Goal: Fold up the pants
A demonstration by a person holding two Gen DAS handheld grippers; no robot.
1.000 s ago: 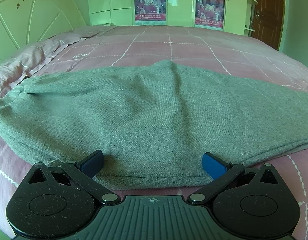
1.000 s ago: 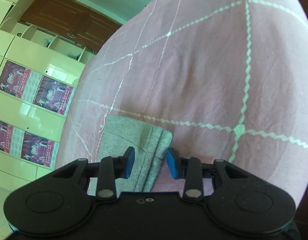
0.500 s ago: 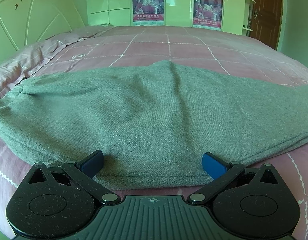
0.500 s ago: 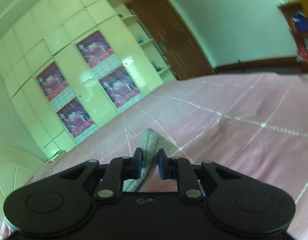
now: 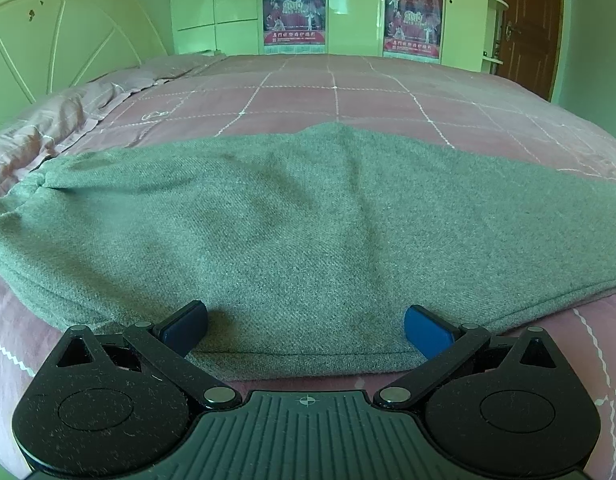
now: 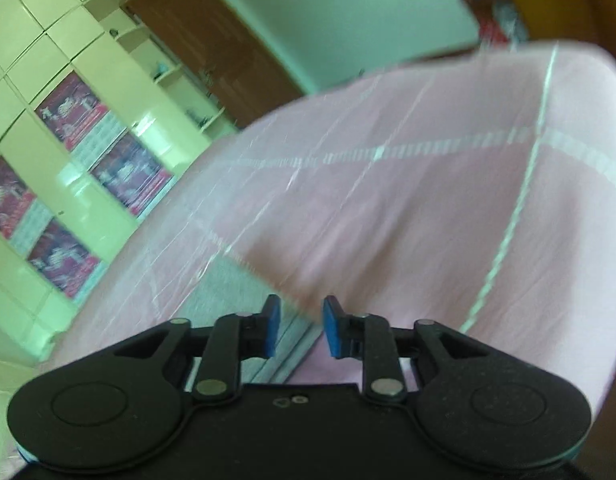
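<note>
Grey pants [image 5: 308, 220] lie flat across a pink checked bedspread [image 5: 348, 100], the waist end bunched at the left. My left gripper [image 5: 305, 330] is open wide at their near hem, both blue pads [image 5: 183, 326] lying on the cloth without pinching it. The right wrist view is blurred and tilted. There my right gripper [image 6: 301, 330] has its jaws opening, with a clear gap between the pads. A strip of the grey pants [image 6: 231, 288] lies on the bedspread [image 6: 408, 200] just below and left of that gap, and the pads do not press on it.
A pale headboard [image 5: 47, 60] and rumpled pink bedding [image 5: 47, 128] are at the left. Beyond the bed stand pale wardrobes with red posters [image 5: 293, 12] and a brown door [image 5: 528, 28]. Pink bedspread stretches away behind the pants.
The right gripper closed on the pants' end and swung up half a second ago; now its jaws have parted and the cloth lies low on the bed. The left gripper has stayed put.
</note>
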